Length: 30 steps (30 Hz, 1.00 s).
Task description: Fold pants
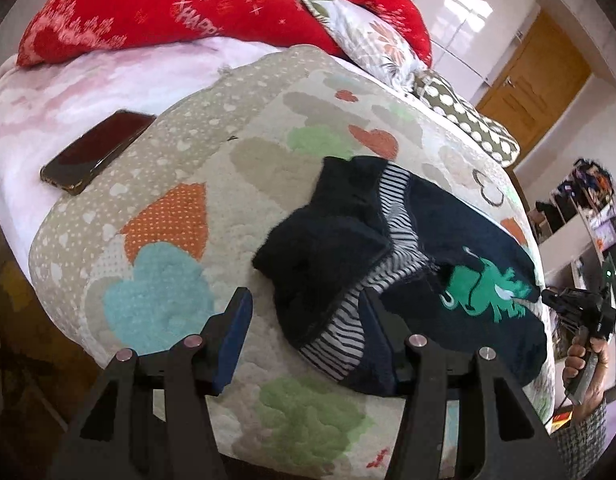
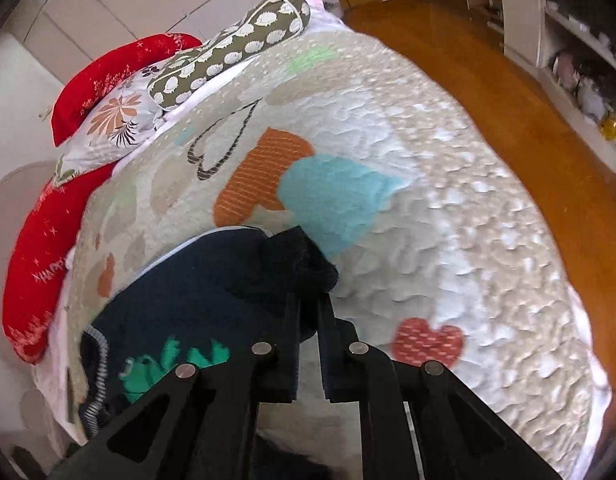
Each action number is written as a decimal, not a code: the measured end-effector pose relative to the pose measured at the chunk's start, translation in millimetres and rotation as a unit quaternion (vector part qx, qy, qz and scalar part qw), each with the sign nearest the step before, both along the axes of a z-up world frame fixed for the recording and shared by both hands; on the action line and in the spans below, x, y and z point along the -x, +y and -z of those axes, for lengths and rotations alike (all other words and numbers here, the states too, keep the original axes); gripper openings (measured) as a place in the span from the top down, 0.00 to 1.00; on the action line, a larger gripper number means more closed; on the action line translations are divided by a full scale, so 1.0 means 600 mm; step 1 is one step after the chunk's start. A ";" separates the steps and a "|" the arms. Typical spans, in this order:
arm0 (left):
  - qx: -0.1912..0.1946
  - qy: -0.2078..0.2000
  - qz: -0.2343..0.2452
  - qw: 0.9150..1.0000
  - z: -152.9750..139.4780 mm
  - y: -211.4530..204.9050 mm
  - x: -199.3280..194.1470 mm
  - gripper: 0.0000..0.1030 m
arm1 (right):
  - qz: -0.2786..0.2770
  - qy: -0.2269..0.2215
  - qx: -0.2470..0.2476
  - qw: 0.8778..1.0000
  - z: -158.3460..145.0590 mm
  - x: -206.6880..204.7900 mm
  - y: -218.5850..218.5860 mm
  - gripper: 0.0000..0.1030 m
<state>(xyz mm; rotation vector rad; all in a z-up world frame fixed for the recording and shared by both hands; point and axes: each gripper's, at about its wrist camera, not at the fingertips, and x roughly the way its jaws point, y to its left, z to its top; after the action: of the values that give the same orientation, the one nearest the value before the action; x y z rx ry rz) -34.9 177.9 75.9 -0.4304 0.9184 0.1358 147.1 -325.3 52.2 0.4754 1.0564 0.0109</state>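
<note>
Dark navy pants (image 1: 448, 248) with a striped lining and a green dinosaur print lie crumpled on a quilted bedspread (image 1: 236, 168) with hearts and clouds. My left gripper (image 1: 304, 308) is open; its left finger hovers over the quilt and its right finger lies against the near edge of the pants. My right gripper (image 2: 308, 304) is shut on a dark edge of the pants (image 2: 212, 288). It also shows at the right edge of the left wrist view (image 1: 548, 296), at the far side of the pants.
A dark phone (image 1: 96, 150) lies on the pink blanket at left. Red pillows (image 1: 168, 12), a floral pillow (image 1: 372, 36) and a spotted bolster (image 1: 468, 120) lie at the bed's head. A wooden floor (image 2: 488, 92) and shelves (image 2: 568, 32) lie beyond the bed.
</note>
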 end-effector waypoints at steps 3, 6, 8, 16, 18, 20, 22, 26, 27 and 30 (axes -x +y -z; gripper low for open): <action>-0.031 -0.010 0.012 0.999 -0.020 -0.024 0.008 0.38 | 0.029 0.017 0.064 0.997 0.005 0.019 -0.010 0.89; -0.068 -0.022 0.016 0.997 -0.035 -0.045 0.011 0.35 | 0.021 -0.033 0.062 0.997 -0.035 0.071 0.000 0.89; -0.078 -0.023 0.025 0.996 -0.041 -0.060 0.009 0.35 | -0.007 -0.078 0.042 0.996 -0.066 0.115 0.026 0.89; -0.093 -0.018 0.053 0.994 -0.060 -0.111 0.016 0.35 | -0.124 -0.054 -0.030 0.990 -0.003 0.201 0.113 0.66; -0.099 -0.019 0.055 0.993 -0.064 -0.119 0.017 0.34 | -0.097 -0.005 -0.009 0.995 0.039 0.193 0.100 0.77; -0.100 -0.021 0.057 0.993 -0.065 -0.124 0.016 0.34 | -0.081 0.013 0.000 0.997 0.055 0.190 0.083 1.00; -0.098 -0.020 0.059 0.993 -0.065 -0.127 0.016 0.34 | -0.066 0.024 0.014 0.997 0.049 0.190 0.076 1.00; -0.098 -0.020 0.062 0.993 -0.062 -0.125 0.018 0.34 | -0.008 0.001 0.215 0.977 0.008 0.203 0.091 1.00; -0.096 -0.020 0.061 0.993 -0.061 -0.124 0.018 0.34 | 0.003 -0.003 0.211 0.978 0.004 0.208 0.079 1.00; -0.086 -0.014 0.056 0.995 -0.053 -0.121 0.015 0.34 | 0.013 -0.040 0.066 0.997 -0.013 0.229 0.016 1.00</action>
<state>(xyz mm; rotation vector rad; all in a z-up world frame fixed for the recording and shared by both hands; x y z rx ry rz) -44.0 105.4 108.0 -0.2199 0.8928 0.1062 9.9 -315.4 60.3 0.3647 0.9658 -0.0618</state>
